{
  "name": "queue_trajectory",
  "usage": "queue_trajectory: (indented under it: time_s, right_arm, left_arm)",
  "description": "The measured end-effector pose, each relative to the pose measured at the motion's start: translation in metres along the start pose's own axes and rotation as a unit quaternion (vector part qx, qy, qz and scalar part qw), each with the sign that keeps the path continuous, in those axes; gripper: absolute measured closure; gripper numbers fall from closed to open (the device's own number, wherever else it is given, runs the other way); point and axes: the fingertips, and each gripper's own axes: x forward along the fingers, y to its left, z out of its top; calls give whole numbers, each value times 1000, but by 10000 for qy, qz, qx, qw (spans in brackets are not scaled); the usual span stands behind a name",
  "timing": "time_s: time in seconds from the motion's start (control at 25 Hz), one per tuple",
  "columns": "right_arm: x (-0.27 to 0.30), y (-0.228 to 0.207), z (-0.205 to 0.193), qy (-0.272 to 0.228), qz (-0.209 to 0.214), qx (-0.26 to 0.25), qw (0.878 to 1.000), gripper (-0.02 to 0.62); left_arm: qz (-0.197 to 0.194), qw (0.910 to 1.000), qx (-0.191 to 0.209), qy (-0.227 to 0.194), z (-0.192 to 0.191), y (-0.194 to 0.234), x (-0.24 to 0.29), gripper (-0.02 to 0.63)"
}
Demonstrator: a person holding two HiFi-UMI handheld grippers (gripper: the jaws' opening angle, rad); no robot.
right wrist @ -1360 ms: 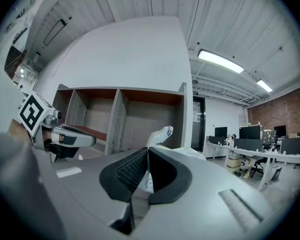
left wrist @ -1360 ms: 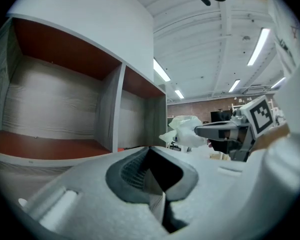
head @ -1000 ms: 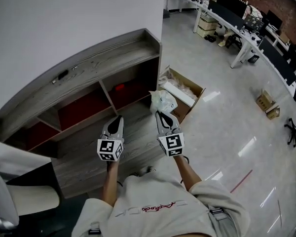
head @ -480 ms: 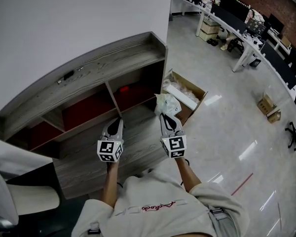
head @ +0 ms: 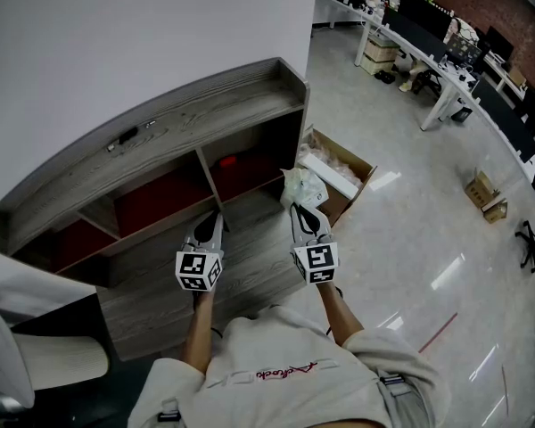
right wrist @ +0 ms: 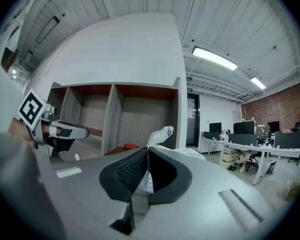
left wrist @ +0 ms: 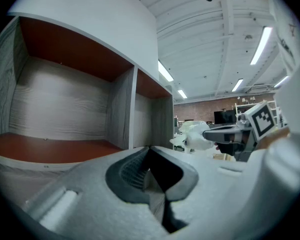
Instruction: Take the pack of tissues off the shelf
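Right hand-held gripper (head: 296,209), clenched on the near end of the pack of tissues (head: 301,185). Pack jutting straight out beyond the jaw tips, long axis roughly in line with them and pointing away from the person, one crumpled corner sticking up. Clear of the shelf (head: 160,123), beside its right end, near a cardboard box (head: 352,163). Left hand-held gripper (head: 216,218) closed, holding nothing.

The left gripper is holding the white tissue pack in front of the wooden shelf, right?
No, it is the right gripper that holds the tissue pack in front of the shelf. The right gripper view shows its fingers closed on the pack; the left gripper is shut on nothing.
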Motion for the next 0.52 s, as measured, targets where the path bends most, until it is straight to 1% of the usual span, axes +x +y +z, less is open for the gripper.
queue_trajectory:
  time_s: [0.24,0.52]
  right_arm:
    - [4,2,4,-41,10,-26,10000,587]
    - [13,7,-1,63,10,-71,10000,588]
  left_arm:
    - [-29,10000,19,12,1,4,1,607]
    - [-32,10000,16,33,-3,13,1,607]
